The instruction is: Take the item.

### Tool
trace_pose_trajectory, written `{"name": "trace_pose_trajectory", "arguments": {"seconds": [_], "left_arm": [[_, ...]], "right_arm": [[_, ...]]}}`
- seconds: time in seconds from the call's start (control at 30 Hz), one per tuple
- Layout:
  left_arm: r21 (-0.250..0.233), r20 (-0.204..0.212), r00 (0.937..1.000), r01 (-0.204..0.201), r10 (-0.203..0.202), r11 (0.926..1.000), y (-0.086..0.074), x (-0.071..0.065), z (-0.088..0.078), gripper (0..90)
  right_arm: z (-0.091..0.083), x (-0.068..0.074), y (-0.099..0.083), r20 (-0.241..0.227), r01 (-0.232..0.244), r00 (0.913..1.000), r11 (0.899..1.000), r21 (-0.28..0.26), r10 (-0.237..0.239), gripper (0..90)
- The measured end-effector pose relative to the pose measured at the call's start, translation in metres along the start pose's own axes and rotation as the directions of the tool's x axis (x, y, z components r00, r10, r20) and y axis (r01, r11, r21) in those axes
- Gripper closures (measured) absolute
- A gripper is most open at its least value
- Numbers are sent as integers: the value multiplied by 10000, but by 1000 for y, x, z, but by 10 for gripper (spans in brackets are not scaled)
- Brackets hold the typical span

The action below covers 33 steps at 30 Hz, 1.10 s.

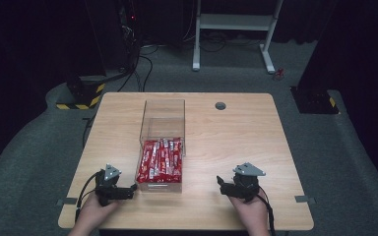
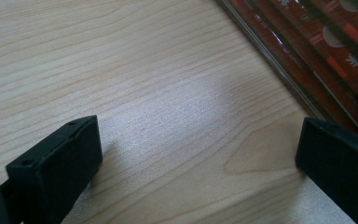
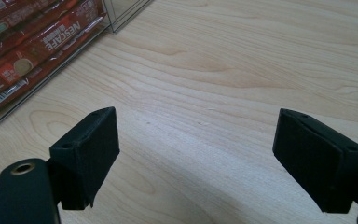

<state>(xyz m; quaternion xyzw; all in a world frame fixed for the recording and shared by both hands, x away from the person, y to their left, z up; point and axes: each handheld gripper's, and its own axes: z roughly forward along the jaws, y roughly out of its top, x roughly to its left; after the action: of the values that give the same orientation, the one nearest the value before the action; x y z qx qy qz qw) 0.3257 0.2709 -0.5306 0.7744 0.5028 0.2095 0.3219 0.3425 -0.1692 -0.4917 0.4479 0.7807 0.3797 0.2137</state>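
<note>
While both grippers are resting low on the table point(image 1: 226, 132) with nothing held, the work on the red packets point(image 1: 160, 160) is judged to be at its start: every packet is lying inside the clear box point(image 1: 163, 114), and none is lying on the bare wood.

The left gripper point(image 1: 126, 191) is sitting at the near left of the box, with its jaws spread wide and empty. In the left gripper view, bare wood is showing between the fingers point(image 2: 56, 168), and the box wall with the packets behind it point(image 2: 326, 51) is running just beyond and beside the right-hand finger, close to it but not between the two.

The box is standing between the two grippers, its near half filled with packets and its far half looking empty.

The right gripper point(image 1: 221, 184) is sitting well to the right of the box, also wide open and gripping nothing. In the right gripper view, the packets point(image 3: 23, 56) are lying ahead of and outside the left-hand finger point(image 3: 86, 149), apart from it, with bare wood in the gap.

Reaching into the box and taking a packet is judged to be what is left.
</note>
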Motion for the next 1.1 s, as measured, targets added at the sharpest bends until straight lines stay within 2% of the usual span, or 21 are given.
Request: {"name": "trace_pose_trajectory", "arguments": {"seconds": [0.67, 1.1], "left_arm": [[1, -13, 10000, -40, 40, 10000, 0, 0, 0, 7], [-3, -1, 10000, 1, -1, 10000, 0, 0, 0, 6]], "right_arm": [[2, 18, 22, -478, 310, 9983, 9993, -213, -320, 153], [1, 27, 38, -986, 199, 9948, 9989, -435, -241, 190]]}}
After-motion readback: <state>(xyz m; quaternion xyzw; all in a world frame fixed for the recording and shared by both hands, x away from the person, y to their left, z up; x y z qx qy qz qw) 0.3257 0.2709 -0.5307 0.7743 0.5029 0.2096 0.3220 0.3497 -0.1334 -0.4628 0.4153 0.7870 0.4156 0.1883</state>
